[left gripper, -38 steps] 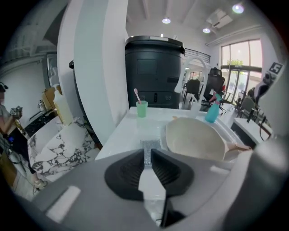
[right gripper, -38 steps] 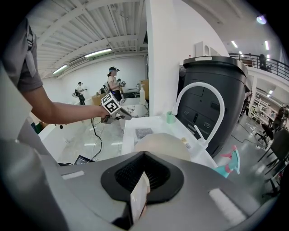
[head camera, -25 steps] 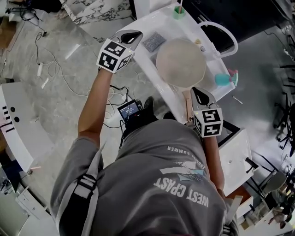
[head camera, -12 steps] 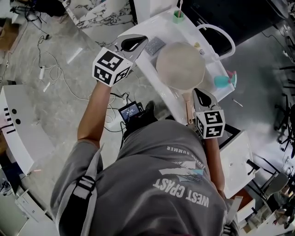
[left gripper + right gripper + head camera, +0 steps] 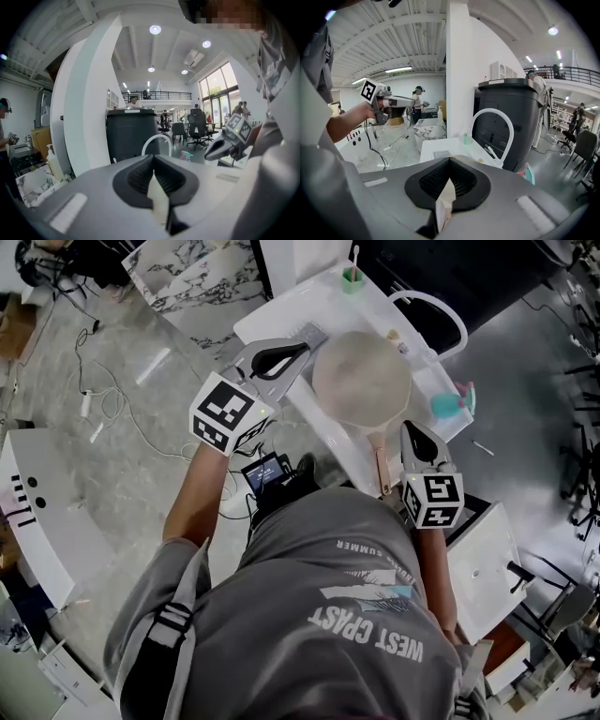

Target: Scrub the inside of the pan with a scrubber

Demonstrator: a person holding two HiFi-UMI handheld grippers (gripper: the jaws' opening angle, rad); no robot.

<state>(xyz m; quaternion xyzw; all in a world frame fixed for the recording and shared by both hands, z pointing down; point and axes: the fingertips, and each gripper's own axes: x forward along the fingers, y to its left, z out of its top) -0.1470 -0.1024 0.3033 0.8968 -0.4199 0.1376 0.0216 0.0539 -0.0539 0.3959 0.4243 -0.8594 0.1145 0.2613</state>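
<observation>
Left tongs (image 5: 305, 345) closed, empty, left of pan (image 5: 361, 376) on white surface (image 5: 279, 317), right tongs (image 5: 412, 433) closed, empty, beside pan handle (image 5: 382, 463)

Looks like a big open-plan lab or office hall. Has an exposed white ceiling (image 5: 136, 47) with round lamps (image 5: 155, 29) at the top of the left gripper view, a railed mezzanine (image 5: 157, 95) at centre, tall windows (image 5: 218, 96) and office chairs (image 5: 197, 129) at right. Shows loose cables (image 5: 127, 409) trailing over polished grey floor (image 5: 84, 456) at upper left of the head view. Holds a freestanding white sink counter (image 5: 267, 322) with an arched faucet (image 5: 441, 310) at top centre. Includes another person (image 5: 417, 104) standing far back, left of centre in the right gripper view.
</observation>
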